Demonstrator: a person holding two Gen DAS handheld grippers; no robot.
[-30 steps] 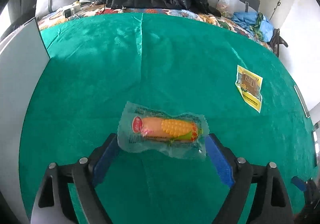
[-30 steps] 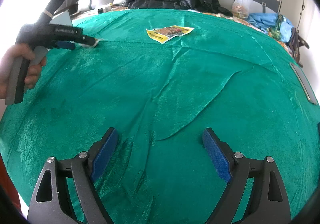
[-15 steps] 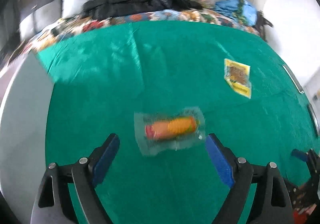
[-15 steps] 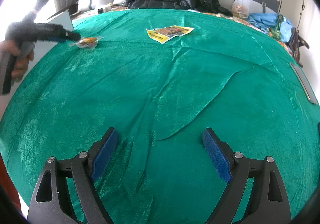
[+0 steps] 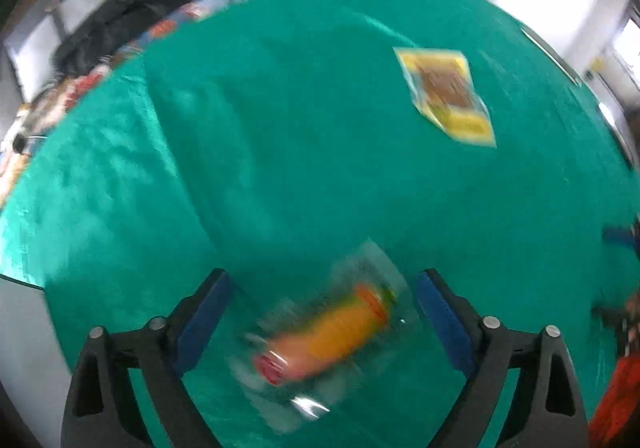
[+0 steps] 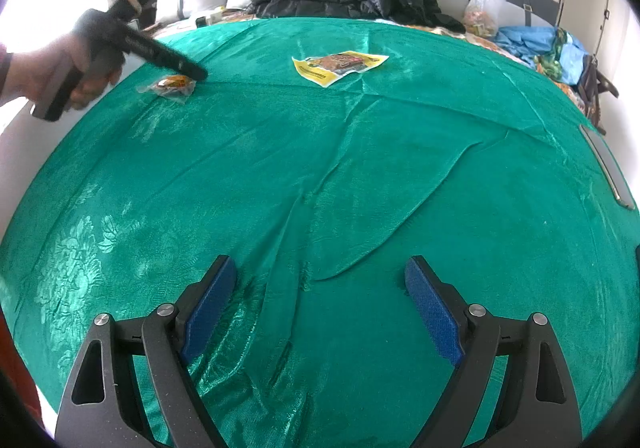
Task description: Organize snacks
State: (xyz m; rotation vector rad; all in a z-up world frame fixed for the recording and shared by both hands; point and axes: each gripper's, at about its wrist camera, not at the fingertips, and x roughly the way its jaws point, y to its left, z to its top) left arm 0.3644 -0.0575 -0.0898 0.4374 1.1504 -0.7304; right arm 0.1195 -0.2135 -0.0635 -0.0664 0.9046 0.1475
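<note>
Left gripper (image 5: 320,312) is hanging over the corn snack pack (image 5: 324,332), jaws spread wide and just opening a touch further. The pack is lying between the blue pads, touching neither as far as the blurred left wrist view lets me judge. It's sitting skewed across the gap, resting on the green cloth (image 5: 300,128).

Risks from here:
- closing on the skewed pack is likely catching only the clear film edge, so it's slipping or tearing
- coming down too steeply is pinching cloth along with the pack and dragging wrinkles

Right gripper (image 6: 320,304) is idling open over bare cloth, holding nothing. Yellow snack packet (image 6: 340,66) is lying flat farther out, well apart from the corn pack, not yet handled.
</note>
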